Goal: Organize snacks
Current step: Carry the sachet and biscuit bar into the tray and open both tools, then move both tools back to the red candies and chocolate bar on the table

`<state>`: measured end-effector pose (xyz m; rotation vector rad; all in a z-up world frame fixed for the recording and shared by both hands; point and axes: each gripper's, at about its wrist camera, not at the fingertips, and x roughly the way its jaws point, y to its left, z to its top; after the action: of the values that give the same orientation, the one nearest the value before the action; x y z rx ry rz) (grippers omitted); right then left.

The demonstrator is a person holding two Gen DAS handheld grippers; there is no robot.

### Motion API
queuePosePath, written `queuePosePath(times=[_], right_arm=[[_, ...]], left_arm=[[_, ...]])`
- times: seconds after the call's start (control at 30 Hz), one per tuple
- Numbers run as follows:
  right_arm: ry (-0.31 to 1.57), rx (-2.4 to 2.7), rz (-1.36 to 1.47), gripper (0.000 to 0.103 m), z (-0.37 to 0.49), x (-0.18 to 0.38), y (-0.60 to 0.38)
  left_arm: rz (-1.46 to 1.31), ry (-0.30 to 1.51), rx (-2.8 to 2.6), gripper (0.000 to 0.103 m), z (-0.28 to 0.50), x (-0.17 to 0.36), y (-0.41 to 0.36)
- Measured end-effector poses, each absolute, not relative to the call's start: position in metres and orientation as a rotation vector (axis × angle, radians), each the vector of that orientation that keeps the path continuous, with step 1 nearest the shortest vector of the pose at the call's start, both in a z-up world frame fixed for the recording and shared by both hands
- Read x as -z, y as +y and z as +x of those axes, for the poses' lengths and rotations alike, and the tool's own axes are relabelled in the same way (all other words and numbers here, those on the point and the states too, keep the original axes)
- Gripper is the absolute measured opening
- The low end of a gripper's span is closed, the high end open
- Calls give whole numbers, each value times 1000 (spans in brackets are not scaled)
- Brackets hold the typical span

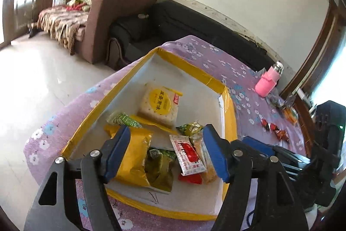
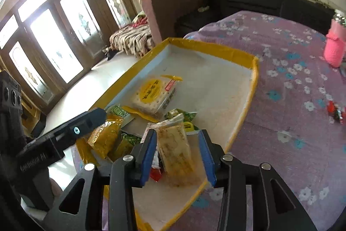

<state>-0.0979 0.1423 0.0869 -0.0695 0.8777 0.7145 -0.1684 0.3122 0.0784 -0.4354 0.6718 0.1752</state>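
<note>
Nearest my left tongs (image 1: 167, 153), blue pads spread wide and released, nothing pinched; they hover over the tray (image 1: 229, 114). Left to right inside: one big yellow bag (image 1: 134, 157), one green packet (image 1: 125, 119), one cracker pack (image 1: 161, 104) with a yellow round label, one red-and-white sachet (image 1: 188, 155), plus several green wrappers I can't count. One tray only, white floor, yellow taped rim, far half bare. My right tongs (image 2: 177, 157) straddle one pale cake bar (image 2: 175, 153); pads stand off it, so let go. Tray sits at the left edge of the purple floral worktop (image 2: 292, 101). Further right: open cloth, a few red candies (image 1: 273, 129), one pink bottle (image 1: 267, 82).
</note>
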Motion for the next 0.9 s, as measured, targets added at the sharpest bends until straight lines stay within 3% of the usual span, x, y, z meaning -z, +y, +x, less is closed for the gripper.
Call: queuePosePath(times=[0.33, 0.9], right_arm=[[836, -624, -31, 51, -116, -87, 84], [808, -542, 98, 57, -117, -88, -4]], left_arm=[[-134, 689, -153, 70, -163, -97, 226], [5, 750, -104, 70, -154, -103, 151]])
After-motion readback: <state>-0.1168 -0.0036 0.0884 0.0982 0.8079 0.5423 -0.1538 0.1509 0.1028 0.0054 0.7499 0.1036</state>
